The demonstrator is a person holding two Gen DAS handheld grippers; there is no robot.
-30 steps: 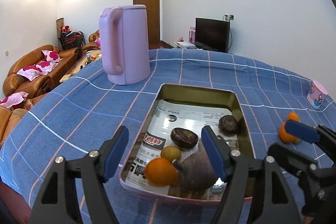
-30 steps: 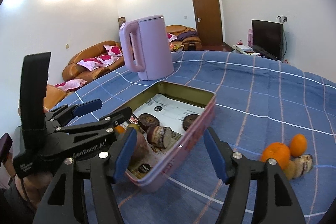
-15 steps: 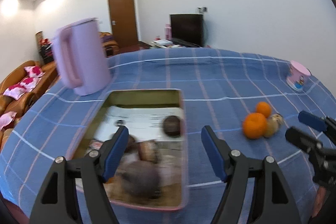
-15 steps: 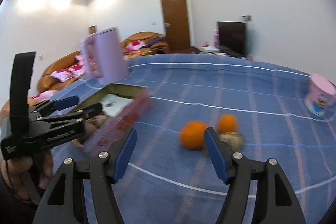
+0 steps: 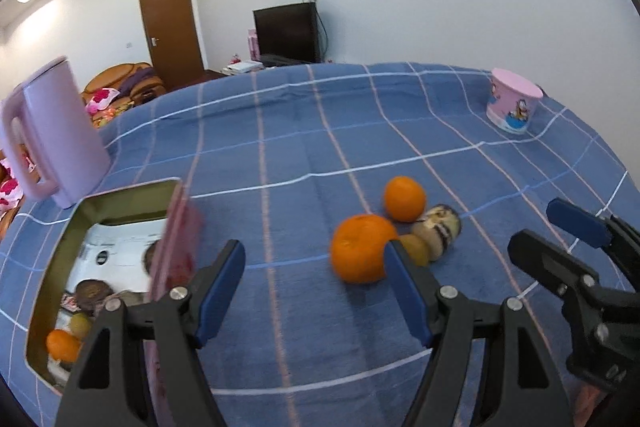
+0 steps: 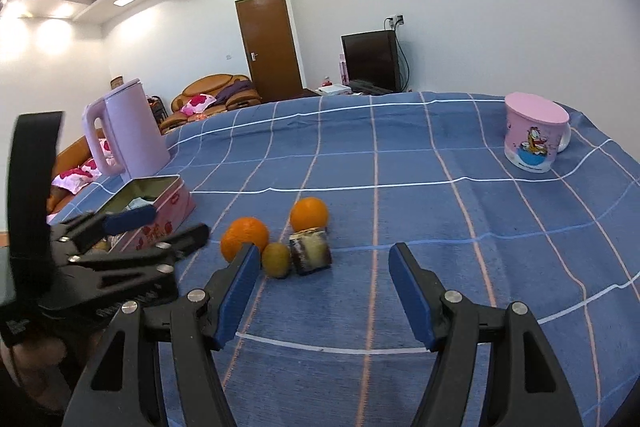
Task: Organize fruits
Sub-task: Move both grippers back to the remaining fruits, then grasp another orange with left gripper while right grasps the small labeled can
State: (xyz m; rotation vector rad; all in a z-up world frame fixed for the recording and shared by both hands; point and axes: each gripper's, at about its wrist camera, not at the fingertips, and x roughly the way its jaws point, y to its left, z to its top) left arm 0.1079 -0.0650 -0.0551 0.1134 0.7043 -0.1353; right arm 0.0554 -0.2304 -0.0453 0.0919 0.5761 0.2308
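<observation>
Two oranges [image 6: 245, 238] [image 6: 309, 214], a small yellow-green fruit [image 6: 276, 259] and a brown cut piece [image 6: 310, 251] lie together on the blue checked cloth. My right gripper [image 6: 324, 291] stands open just short of them, with nothing between its pads. The left gripper [image 5: 314, 287] is also open and empty; the near orange [image 5: 362, 247] sits beside its right pad. The far orange [image 5: 404, 198] and the cut piece [image 5: 438, 227] lie behind it. A pink tin [image 5: 176, 227] at the left holds an orange [image 5: 62, 345] and dark fruits [image 5: 94, 291].
A lilac kettle [image 5: 52, 131] stands behind the tin, also in the right wrist view [image 6: 128, 135]. A pink lidded mug [image 6: 534, 135] stands far right near the table edge. Sofas, a door and a television lie beyond the table.
Both grippers have swung right, away from the tin and toward the loose fruit cluster. The tin has slid to the left edge of both views. Both pairs of jaws stay equally wide.
</observation>
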